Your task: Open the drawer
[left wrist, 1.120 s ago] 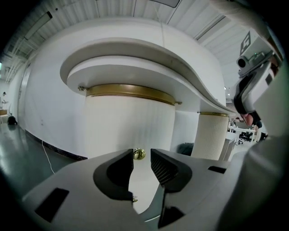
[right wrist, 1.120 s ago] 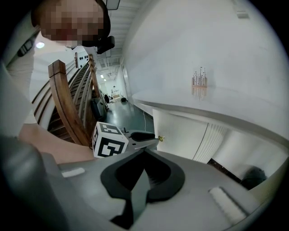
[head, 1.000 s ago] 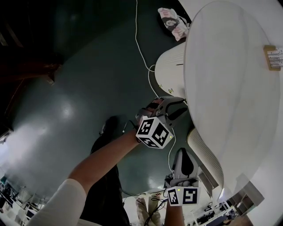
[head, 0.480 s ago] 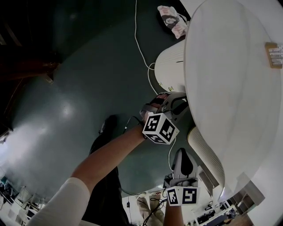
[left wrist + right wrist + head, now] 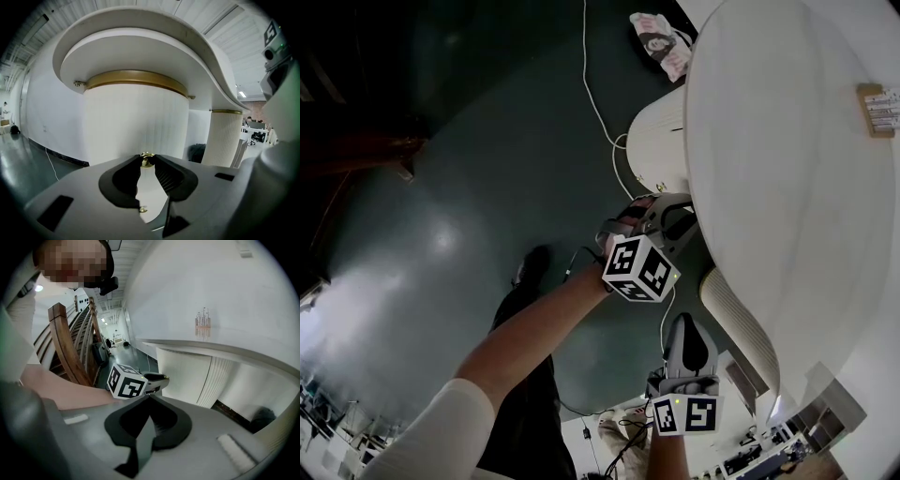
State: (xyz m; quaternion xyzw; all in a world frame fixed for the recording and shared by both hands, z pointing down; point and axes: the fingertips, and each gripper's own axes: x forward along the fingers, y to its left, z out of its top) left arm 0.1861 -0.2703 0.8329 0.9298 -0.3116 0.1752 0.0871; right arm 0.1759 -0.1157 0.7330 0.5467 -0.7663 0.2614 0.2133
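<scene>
The white table (image 5: 787,187) is seen from above on the right side of the head view. Under its edge, at the upper middle, a round white stand (image 5: 661,141) with ribs is found. The drawer (image 5: 136,122) is built into this stand. In the left gripper view its curved front fills the middle, and a gold band (image 5: 136,77) is seen above it.

The left hand-held gripper (image 5: 680,214) is held in the middle of the head view, right up against the stand. Its jaws have just been closing. A small gold knob (image 5: 146,161) on the drawer is caught between the tips, and it is touched by both pads. A second little knob (image 5: 143,210) is seen lower down, through the gap between the jaws.

The right hand-held gripper (image 5: 687,326) is seen at the bottom middle of the head view, beside a ribbed white leg (image 5: 736,323). Its jaws are pressed together and nothing is held by them.

A thin white cable (image 5: 595,94) is laid across the dark green floor (image 5: 487,169) at the upper middle.
</scene>
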